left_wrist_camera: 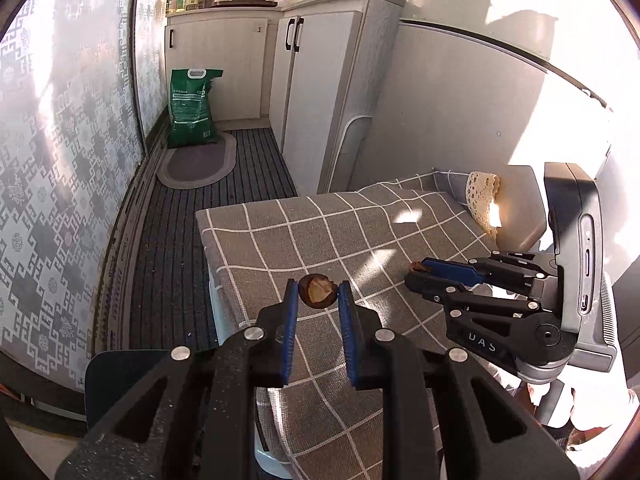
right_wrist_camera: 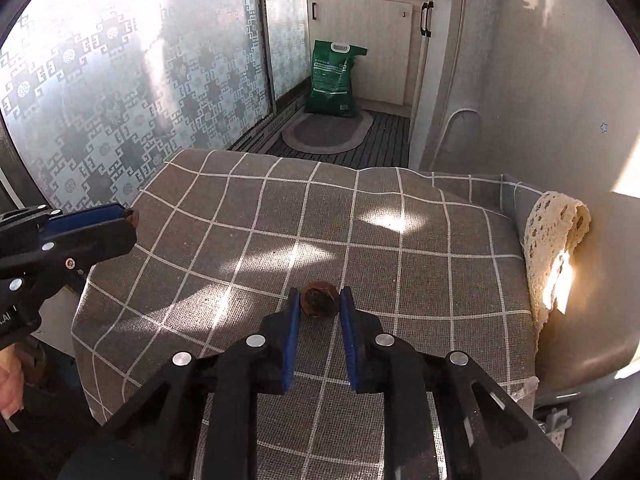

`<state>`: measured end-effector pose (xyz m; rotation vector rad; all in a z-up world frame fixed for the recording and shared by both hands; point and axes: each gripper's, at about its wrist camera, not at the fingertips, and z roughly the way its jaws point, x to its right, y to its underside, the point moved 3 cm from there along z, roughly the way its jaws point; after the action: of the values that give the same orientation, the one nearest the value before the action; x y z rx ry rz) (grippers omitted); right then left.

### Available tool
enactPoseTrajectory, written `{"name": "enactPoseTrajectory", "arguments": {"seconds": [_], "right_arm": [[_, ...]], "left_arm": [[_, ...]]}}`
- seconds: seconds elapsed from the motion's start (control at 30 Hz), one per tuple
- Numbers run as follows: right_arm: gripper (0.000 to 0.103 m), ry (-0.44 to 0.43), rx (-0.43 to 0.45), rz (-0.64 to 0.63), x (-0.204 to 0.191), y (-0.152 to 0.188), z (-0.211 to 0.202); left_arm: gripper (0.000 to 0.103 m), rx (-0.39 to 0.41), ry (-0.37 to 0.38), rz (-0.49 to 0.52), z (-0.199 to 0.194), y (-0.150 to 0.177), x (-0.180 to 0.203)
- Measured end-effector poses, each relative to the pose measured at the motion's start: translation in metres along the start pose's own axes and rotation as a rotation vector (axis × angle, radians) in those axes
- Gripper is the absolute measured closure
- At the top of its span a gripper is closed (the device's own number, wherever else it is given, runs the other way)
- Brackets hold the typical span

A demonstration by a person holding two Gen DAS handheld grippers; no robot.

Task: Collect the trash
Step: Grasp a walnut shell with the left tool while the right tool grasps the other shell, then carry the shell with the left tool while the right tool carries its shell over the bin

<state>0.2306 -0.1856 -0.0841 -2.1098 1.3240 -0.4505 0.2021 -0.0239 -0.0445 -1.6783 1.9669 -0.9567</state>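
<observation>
In the left wrist view my left gripper (left_wrist_camera: 318,292) is shut on a round brown nut shell (left_wrist_camera: 317,290), held a little above the grey checked tablecloth (left_wrist_camera: 360,232). The right gripper (left_wrist_camera: 418,273) reaches in from the right with a small brown piece (left_wrist_camera: 416,267) pinched at its tips. In the right wrist view my right gripper (right_wrist_camera: 319,302) is shut on a dark brown round shell (right_wrist_camera: 319,300), low over the same cloth (right_wrist_camera: 280,208). The left gripper (right_wrist_camera: 129,220) shows at the left edge of that view with a brown bit (right_wrist_camera: 132,217) at its tip.
A cream lace cloth (right_wrist_camera: 556,240) hangs at the table's right end. Beyond the table stand a green sack (left_wrist_camera: 192,108), an oval mat (left_wrist_camera: 196,162) and white cabinets (left_wrist_camera: 316,92). A patterned glass door (right_wrist_camera: 120,100) runs along the left. A person's hand (right_wrist_camera: 8,384) holds the left tool.
</observation>
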Motion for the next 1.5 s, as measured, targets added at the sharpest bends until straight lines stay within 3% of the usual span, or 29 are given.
{"name": "enactPoseTrajectory", "arguments": {"seconds": [0.43, 0.87, 1.5], "right_arm": [[0.084, -0.096, 0.037, -0.049, -0.067, -0.025, -0.010], [0.084, -0.163, 0.050, -0.121, -0.130, -0.040, -0.010], [0.084, -0.266, 0.012, -0.200, -0.210, -0.045, 0.006]], "left_arm": [[0.081, 0.059, -0.046, -0.052, -0.048, 0.000, -0.045], [0.081, 0.048, -0.110, -0.090, -0.069, 0.021, -0.101], [0.081, -0.141, -0.193, -0.117, -0.049, 0.095, -0.184]]}}
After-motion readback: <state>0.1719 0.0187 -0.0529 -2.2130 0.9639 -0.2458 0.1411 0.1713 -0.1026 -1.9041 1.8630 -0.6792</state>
